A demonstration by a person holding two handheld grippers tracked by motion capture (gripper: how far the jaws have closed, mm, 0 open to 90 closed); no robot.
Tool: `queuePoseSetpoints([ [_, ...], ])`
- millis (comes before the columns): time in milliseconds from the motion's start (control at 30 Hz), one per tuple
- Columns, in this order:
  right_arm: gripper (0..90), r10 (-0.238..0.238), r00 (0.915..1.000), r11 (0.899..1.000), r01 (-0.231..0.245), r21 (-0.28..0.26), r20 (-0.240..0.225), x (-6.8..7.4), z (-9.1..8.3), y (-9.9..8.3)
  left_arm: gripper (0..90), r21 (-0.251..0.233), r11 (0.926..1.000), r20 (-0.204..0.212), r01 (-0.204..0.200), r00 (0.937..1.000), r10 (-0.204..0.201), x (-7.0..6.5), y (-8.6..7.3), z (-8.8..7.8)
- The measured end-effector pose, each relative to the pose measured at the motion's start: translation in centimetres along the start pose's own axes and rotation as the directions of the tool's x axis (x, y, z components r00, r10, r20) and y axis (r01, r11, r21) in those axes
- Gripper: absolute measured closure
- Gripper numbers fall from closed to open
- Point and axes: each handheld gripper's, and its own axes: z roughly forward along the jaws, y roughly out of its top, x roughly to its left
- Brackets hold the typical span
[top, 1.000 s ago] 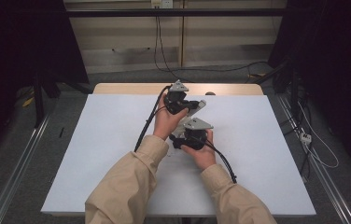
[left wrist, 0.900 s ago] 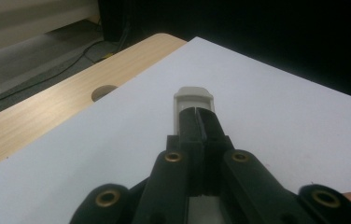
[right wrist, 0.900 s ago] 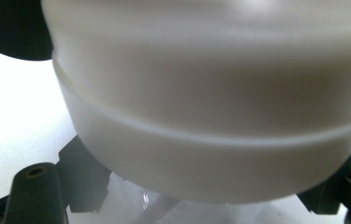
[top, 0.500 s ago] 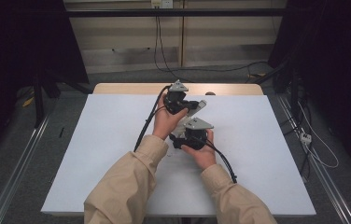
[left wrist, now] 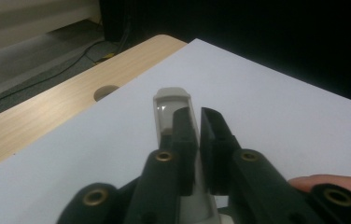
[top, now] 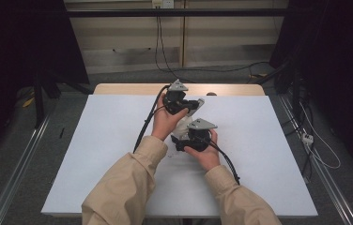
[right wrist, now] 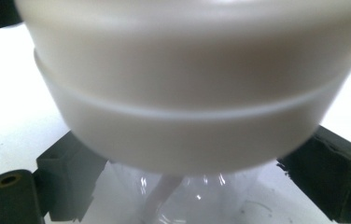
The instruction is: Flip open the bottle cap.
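A clear plastic bottle (right wrist: 197, 191) with a wide white collar (right wrist: 187, 112) sits between the jaws of my right gripper (right wrist: 194, 186), which press on its two sides. In the high view the right gripper (top: 189, 139) is at the table's middle, with the white bottle top (top: 182, 125) rising from it toward the left gripper (top: 184, 104). The left gripper (left wrist: 197, 116) is shut on a flat grey-white pump nozzle (left wrist: 170, 103) that sticks out past its fingertips. The nozzle tip (top: 199, 103) points right, just above the bottle.
A white sheet (top: 95, 140) covers the table. A wooden strip (top: 132, 88) with a round hole (top: 211, 93) runs along the far edge. Black cables (top: 221, 157) trail from both grippers. Dark curtains and floor cables surround the table.
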Motion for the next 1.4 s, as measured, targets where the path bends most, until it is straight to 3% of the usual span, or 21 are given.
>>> queuePoseSetpoints([
  [233,8.1,0.018,0.9997,1.000,-0.017,0.020,-0.015,-0.1,-0.6,-0.1,54.2,0.011,0.9996,-0.010,0.026,0.9996,-0.026,-0.2,0.1,-1.3],
  [300,7.6,0.024,0.9995,0.999,-0.023,0.030,-0.020,-0.1,-0.9,-0.2,40.4,0.016,0.9989,-0.013,0.045,0.9989,-0.045,-0.1,-0.1,-1.7],
  [367,7.5,0.021,0.9994,0.999,-0.021,0.030,-0.027,-0.2,-1.2,-0.3,39.5,0.021,0.9988,-0.006,0.044,0.9990,-0.044,-0.1,-0.4,-2.3],
  [433,7.1,0.034,0.9990,0.999,-0.033,0.036,-0.030,-0.2,-1.5,-0.4,32.1,0.023,0.9985,-0.004,0.049,0.9988,-0.049,-0.1,-0.8,-2.8],
  [567,7.1,0.042,0.9983,0.999,-0.040,0.036,-0.041,-0.3,-2.3,-0.6,26.9,0.025,0.9989,-0.006,0.040,0.9992,-0.040,-0.2,-1.7,-4.1],
  [867,7.3,0.012,0.9978,0.999,-0.009,0.042,-0.066,-0.4,-4.1,-0.9,17.8,0.016,0.9986,-0.018,0.051,0.9986,-0.051,0.1,-4.2,-7.0],
  [1400,7.1,0.008,0.9973,0.999,-0.004,0.053,-0.073,-1.2,-7.0,-2.3,11.2,0.044,0.9977,-0.034,0.052,0.9981,-0.051,0.1,-9.1,-10.4],
])
